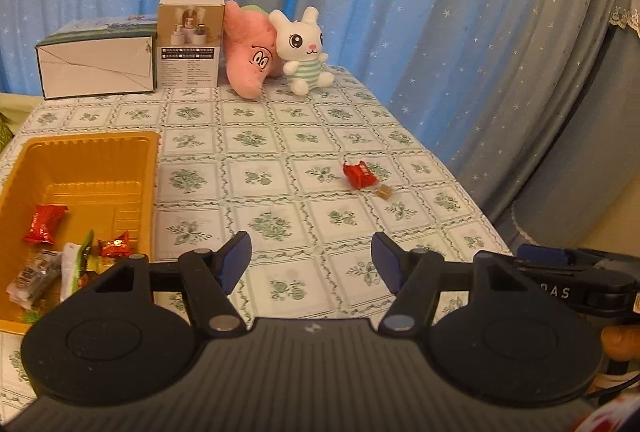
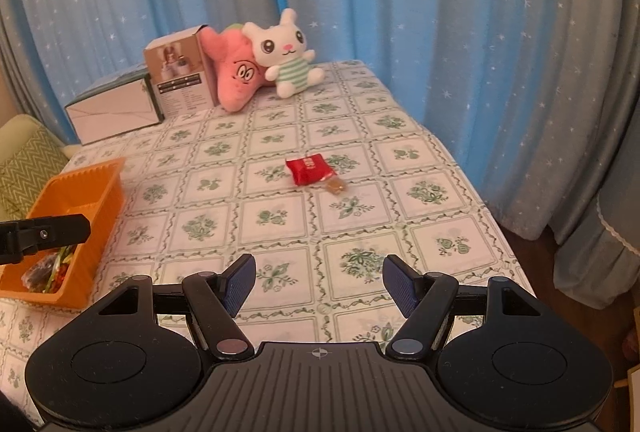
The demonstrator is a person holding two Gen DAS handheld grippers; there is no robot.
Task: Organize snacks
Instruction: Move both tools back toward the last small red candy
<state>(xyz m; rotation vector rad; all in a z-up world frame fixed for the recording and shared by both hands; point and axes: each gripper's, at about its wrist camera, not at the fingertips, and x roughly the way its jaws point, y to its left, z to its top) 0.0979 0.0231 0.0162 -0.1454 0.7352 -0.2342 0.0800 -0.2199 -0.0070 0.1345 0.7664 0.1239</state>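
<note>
Tablecloth (image 2: 360, 232) squares offer a flat, open bed — the red snack packet (image 2: 309, 169) and the small brown candy (image 2: 336, 187) touching it are best approached from above, one at a time, then carried to the orange tray (image 1: 84, 167). Right gripper (image 2: 319, 286) and left gripper (image 1: 311, 262) are both held spread wide — nothing is pinched or touched.

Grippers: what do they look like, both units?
Both match: black ribbed body, two round black discs, black linkage arms with silver pivots, blue textured pads. Left gripper has a small white mark at centre; right gripper a crosshair mark, white lettering on its side.
</note>
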